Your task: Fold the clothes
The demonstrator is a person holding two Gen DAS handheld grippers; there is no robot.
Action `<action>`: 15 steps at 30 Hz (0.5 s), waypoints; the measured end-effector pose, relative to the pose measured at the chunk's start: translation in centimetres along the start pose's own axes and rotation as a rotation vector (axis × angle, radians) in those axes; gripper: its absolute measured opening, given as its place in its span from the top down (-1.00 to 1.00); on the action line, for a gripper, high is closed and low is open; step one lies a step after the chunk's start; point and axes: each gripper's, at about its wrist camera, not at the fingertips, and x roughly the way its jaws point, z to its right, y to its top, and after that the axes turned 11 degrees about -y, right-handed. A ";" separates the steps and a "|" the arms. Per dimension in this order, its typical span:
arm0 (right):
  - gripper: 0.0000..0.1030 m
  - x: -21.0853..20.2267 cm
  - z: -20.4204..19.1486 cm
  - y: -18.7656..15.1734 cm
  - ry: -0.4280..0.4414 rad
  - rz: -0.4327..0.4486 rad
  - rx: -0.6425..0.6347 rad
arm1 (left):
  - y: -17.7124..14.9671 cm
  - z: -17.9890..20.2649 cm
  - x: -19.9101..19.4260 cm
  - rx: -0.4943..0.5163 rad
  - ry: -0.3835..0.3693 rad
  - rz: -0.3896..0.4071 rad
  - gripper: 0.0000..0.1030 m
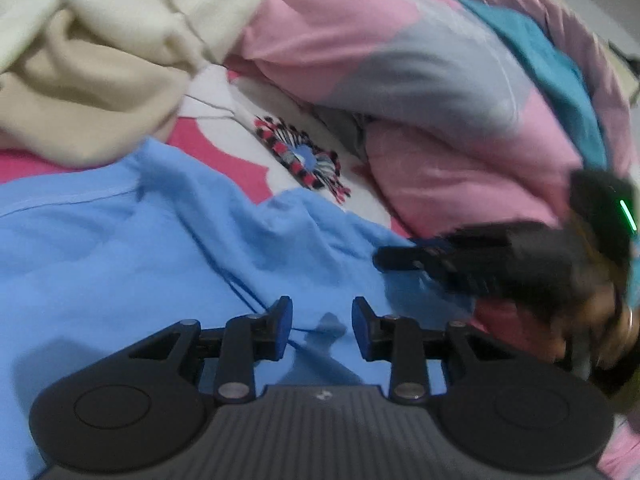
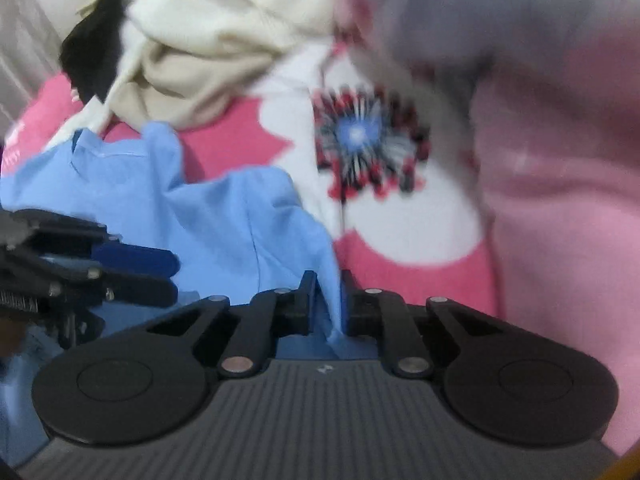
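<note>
A light blue garment (image 1: 120, 256) lies spread on the bed, wrinkled. My left gripper (image 1: 322, 324) hovers just above it, jaws open, nothing between them. My right gripper (image 2: 328, 300) is shut on a fold of the blue garment (image 2: 224, 220), with cloth pinched between the pads. The right gripper also shows in the left wrist view (image 1: 460, 260) at the garment's right edge, blurred. The left gripper shows at the left of the right wrist view (image 2: 136, 272).
A cream garment (image 1: 100, 52) is heaped at the back left, with a black cloth (image 2: 96, 52) beside it. A pink and grey quilt (image 1: 420, 80) is bunched at the right. The bedsheet (image 1: 240, 152) is pink and white with a flower print (image 2: 368, 140).
</note>
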 end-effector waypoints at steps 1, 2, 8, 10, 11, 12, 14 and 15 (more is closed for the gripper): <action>0.92 -1.4 -1.5 -0.5 -0.027 0.065 -0.074 | 0.2 -0.3 -0.7 -0.027 -0.016 0.018 0.28; 0.92 -2.7 -3.1 -1.1 -0.053 0.129 -0.155 | 0.4 -0.4 -1.5 -0.049 -0.039 0.037 0.22; 0.76 -5.2 -14.6 -10.3 -0.200 0.408 -0.844 | 0.8 -0.4 -2.6 -0.080 -0.069 0.084 0.11; 0.67 -5.1 -16.5 -12.9 -0.207 0.444 -0.997 | 0.8 -0.1 -1.7 -0.064 -0.027 0.061 0.13; 0.66 -5.4 -16.8 -13.5 -0.210 0.466 -1.040 | 0.7 0.1 -1.3 -0.050 -0.019 0.058 0.13; 0.64 -6.0 -16.6 -13.3 -0.213 0.478 -1.031 | 0.7 0.3 -1.0 -0.036 -0.011 0.056 0.13; 0.33 -7.2 -14.4 -10.6 -0.207 0.451 -0.861 | 0.6 0.3 -0.9 -0.032 -0.006 0.061 0.13; 0.23 -7.6 -13.2 -9.0 -0.207 0.430 -0.768 | 0.7 0.2 -0.9 -0.035 -0.006 0.062 0.13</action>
